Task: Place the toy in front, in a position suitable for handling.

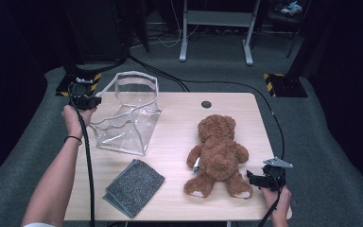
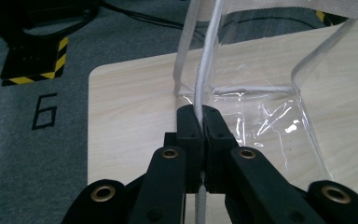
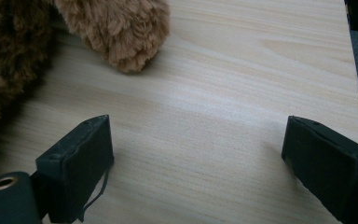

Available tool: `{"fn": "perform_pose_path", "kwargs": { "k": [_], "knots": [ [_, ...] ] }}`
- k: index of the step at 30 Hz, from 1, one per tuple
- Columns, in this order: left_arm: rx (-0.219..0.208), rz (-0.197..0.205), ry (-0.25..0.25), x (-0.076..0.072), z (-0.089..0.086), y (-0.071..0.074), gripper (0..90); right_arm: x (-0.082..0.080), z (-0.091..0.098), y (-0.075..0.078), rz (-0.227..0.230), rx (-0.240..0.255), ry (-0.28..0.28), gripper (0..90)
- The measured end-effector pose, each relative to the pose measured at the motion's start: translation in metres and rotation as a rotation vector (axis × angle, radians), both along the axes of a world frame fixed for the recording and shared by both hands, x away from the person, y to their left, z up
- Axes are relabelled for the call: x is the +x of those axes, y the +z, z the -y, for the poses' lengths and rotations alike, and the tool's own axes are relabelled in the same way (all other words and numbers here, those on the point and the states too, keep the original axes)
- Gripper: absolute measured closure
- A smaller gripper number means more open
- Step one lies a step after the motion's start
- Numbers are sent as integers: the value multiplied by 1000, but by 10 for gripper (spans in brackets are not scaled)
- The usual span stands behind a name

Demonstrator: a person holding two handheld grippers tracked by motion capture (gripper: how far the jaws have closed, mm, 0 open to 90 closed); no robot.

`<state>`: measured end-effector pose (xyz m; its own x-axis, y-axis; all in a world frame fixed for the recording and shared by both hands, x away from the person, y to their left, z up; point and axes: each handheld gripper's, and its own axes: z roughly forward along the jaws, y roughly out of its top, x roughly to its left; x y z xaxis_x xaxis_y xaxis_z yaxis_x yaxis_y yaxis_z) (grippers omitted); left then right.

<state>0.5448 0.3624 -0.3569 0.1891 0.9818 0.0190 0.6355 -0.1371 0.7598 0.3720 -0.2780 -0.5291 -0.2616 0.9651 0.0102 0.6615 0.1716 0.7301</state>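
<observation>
A clear plastic bag (image 1: 128,118) with white trim stands open at the table's back left. My left gripper (image 1: 94,100) is at the bag's left side, shut on the white rim strip (image 2: 200,88), which runs up between the pressed pads. A brown teddy bear (image 1: 219,153) lies on its back at the right of the table. My right gripper (image 1: 252,178) rests by the bear's foot near the front right corner. Its jaws stand wide apart over bare wood (image 3: 200,140), and the bear's furry limb (image 3: 116,28) lies ahead of them at the upper left.
A folded grey cloth (image 1: 134,187) lies near the front edge, left of the bear. The light wooden table (image 1: 179,127) has a small round dark hole (image 1: 206,104) at the back. Black cables (image 1: 227,85) trail over the grey carpet behind.
</observation>
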Motion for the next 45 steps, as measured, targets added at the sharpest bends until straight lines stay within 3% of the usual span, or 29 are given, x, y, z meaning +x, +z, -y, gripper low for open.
{"fn": "perform_pose_path", "kwargs": {
  "k": [15, 19, 34, 36, 39, 43, 45],
  "knots": [
    [-1, 19, 142, 5, -27, -1, 875, 0, 0, 0, 0, 0, 0, 83],
    [-20, 17, 183, 6, -34, -1, 875, 0, 0, 0, 0, 0, -1, 83],
    [-21, 33, 254, 16, -46, -3, 875, 0, 0, 0, 0, 0, 0, 83],
    [-52, 31, 273, 17, -46, -3, 875, 0, 0, 0, 0, 0, 0, 83],
    [-45, 28, 280, 19, -48, -2, 875, 0, 0, 0, 0, 0, -1, 83],
    [-68, 39, 308, 21, -50, -3, 875, 0, 0, 0, 0, 0, 0, 83],
    [-50, 44, 304, 22, -53, -3, 875, 0, 0, 0, 0, 0, -1, 83]
  ]
}}
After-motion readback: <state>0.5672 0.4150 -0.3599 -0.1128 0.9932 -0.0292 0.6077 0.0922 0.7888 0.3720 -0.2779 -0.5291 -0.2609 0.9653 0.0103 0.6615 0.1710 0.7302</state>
